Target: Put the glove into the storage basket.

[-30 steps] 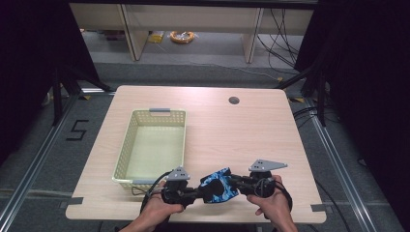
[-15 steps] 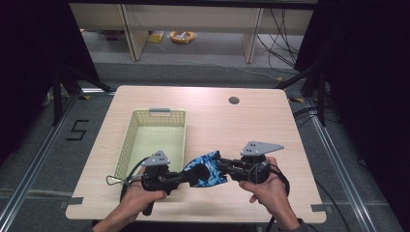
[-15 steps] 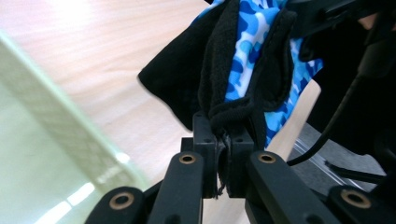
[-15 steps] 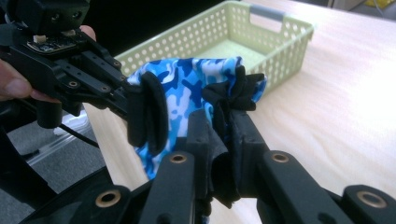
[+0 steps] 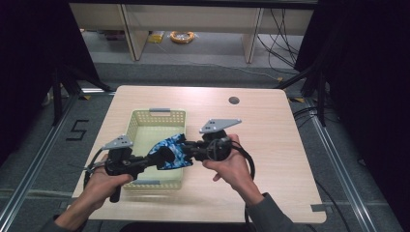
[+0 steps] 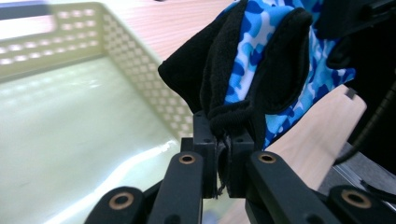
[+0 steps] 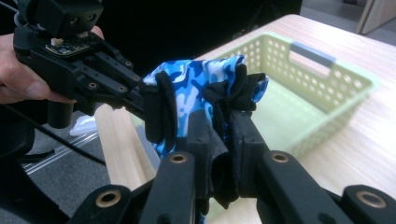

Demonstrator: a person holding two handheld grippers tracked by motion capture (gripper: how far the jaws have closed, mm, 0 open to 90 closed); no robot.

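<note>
Light wood-grain table point(image 5: 270, 145) with rounded corners is sitting on a grey floor, a dark round grommet hole point(image 5: 234, 100) near its far edge. Dark curtains are hanging left and right. Behind the table pale shelving legs are standing, with a coil of yellow-orange cable point(image 5: 182, 36) on the floor under them and black cables trailing at right. A "5" floor mark point(image 5: 77, 130) is showing left of the table; no other readable writing.

Pale yellow-green perforated basket point(image 5: 157, 121) is lying on the table's left half, a grey handle on each short end, inside bare.

Blue camo cloth point(image 5: 170, 151), blue, light-blue and white pattern with thick black edging, is hanging bunched between the two grippers, above the basket's right rim near its front corner. Cannot tell whether it is touching the rim.

Left gripper point(image 6: 225, 154) is pinching a black-edged fold of the cloth, jaws nearly together with fabric wedged between them; the left hand point(image 5: 99, 181) is gripping its handle at the table's front left. Right gripper point(image 7: 223, 135) is likewise clamping the other end, jaws closed down on black fabric; the right hand point(image 5: 232, 164) is holding it just right of the basket. Both are carrying grey three-cornered plates on top, cables trailing.
</note>
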